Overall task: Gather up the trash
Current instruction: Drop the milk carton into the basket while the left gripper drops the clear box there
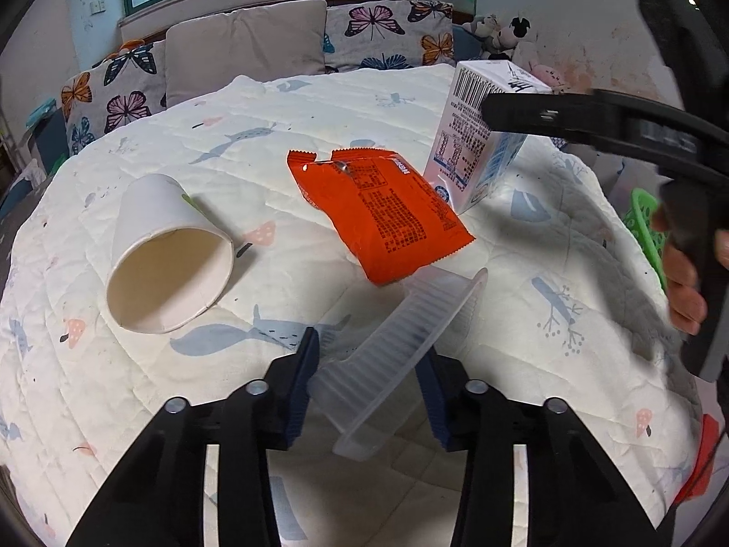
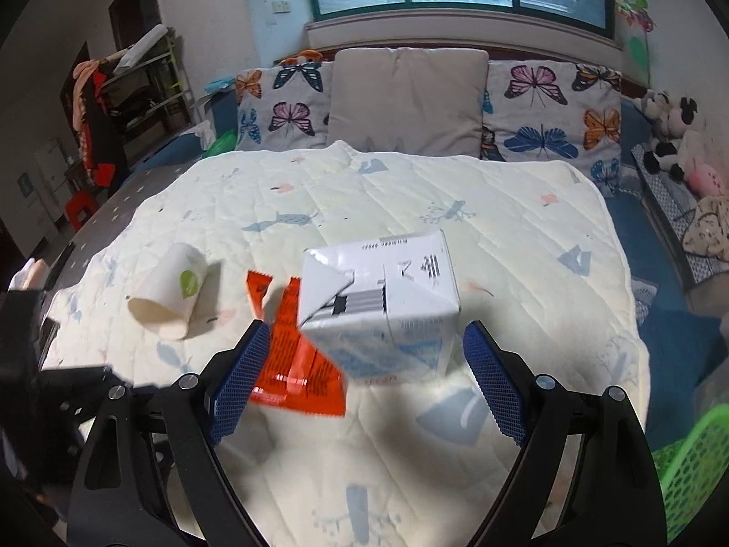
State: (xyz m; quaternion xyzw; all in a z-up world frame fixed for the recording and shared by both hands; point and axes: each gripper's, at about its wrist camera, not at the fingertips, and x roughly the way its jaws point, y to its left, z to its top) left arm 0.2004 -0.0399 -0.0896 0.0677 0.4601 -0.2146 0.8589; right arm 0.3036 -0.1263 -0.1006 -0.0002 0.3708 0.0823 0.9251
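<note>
On the quilt lie a tipped white paper cup (image 1: pixel 168 257), an orange snack wrapper (image 1: pixel 387 209) and an upright white milk carton (image 1: pixel 483 136). My left gripper (image 1: pixel 369 374) is shut on a clear ribbed plastic tray (image 1: pixel 401 342), tilted between its blue pads. My right gripper (image 2: pixel 364 364) is open, its blue pads on either side of the milk carton (image 2: pixel 382 305) without touching it. The wrapper (image 2: pixel 296 360) and cup (image 2: pixel 168 291) show left of the carton in the right wrist view.
A green perforated basket (image 2: pixel 697 469) sits at the lower right edge; it also shows in the left wrist view (image 1: pixel 647 223). Butterfly pillows (image 2: pixel 546 109) and a grey cushion (image 2: pixel 405 95) line the far side. Plush toys (image 2: pixel 674 141) sit at right.
</note>
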